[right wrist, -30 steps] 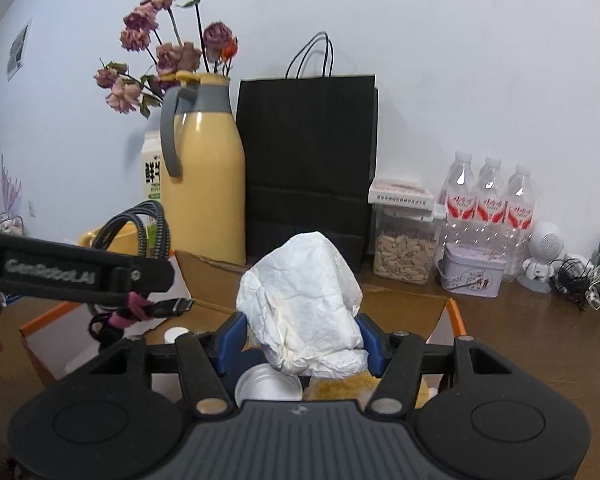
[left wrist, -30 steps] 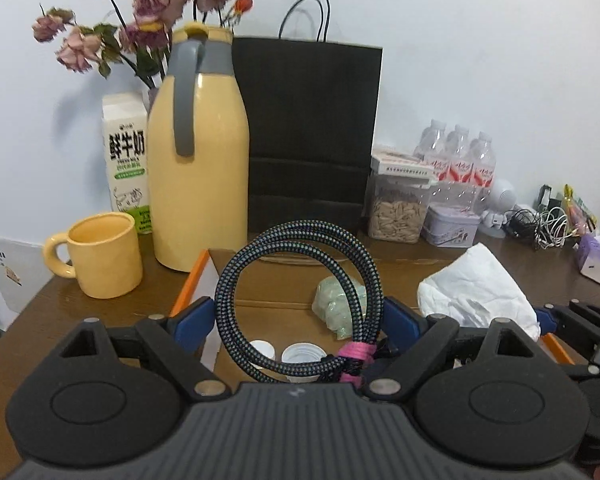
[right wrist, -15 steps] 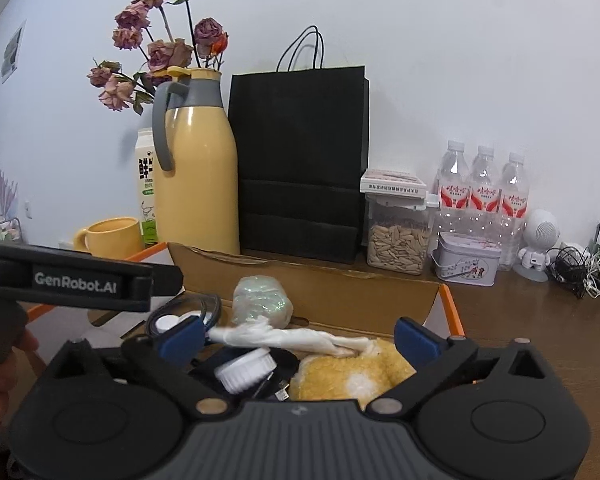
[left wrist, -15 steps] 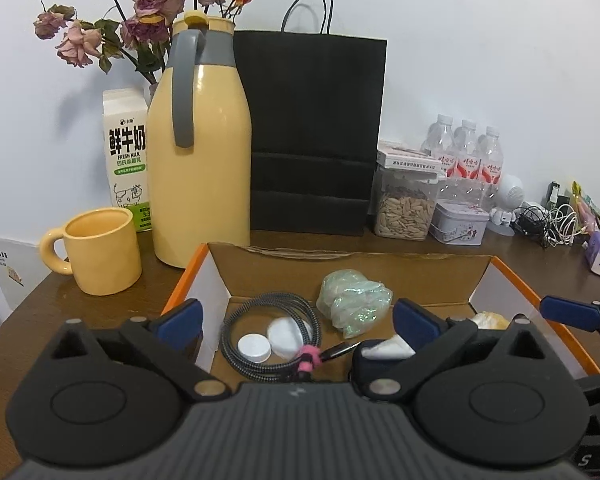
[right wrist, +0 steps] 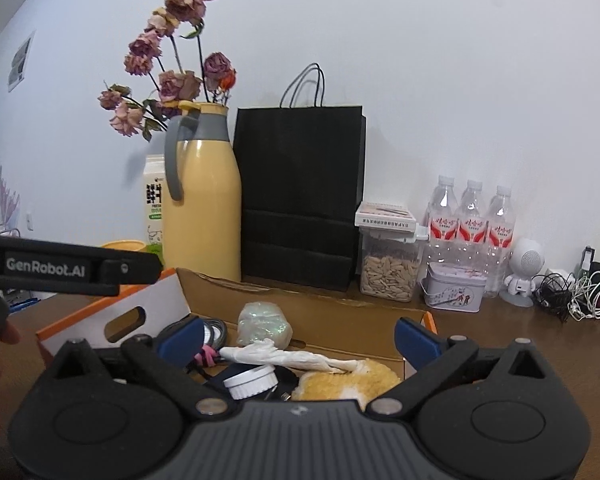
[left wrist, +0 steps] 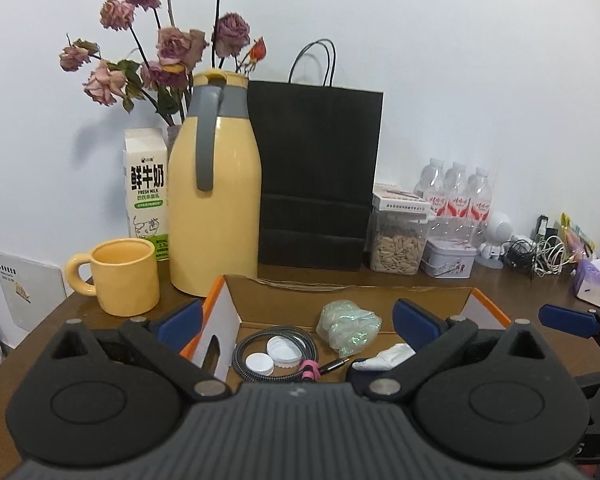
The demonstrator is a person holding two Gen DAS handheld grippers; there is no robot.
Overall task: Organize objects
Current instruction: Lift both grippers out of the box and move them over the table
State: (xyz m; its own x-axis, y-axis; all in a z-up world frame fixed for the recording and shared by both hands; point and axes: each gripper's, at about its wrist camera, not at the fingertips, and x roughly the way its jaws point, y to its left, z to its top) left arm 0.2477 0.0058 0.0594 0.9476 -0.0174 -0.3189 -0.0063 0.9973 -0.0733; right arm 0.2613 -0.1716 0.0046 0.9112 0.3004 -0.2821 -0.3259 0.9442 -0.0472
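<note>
Yellow jug — black bag — orange-edged box.

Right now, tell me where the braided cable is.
In the left wrist view, the braided cable lies coiled in the cardboard box's left part, around two white caps.

Plain white wall fills the upper view, evenly lit, soft shadows cast left of the objects standing against it. Dark brown wooden table runs along its foot. In the right wrist view, a small framed panel at 10 o'clock.
</note>
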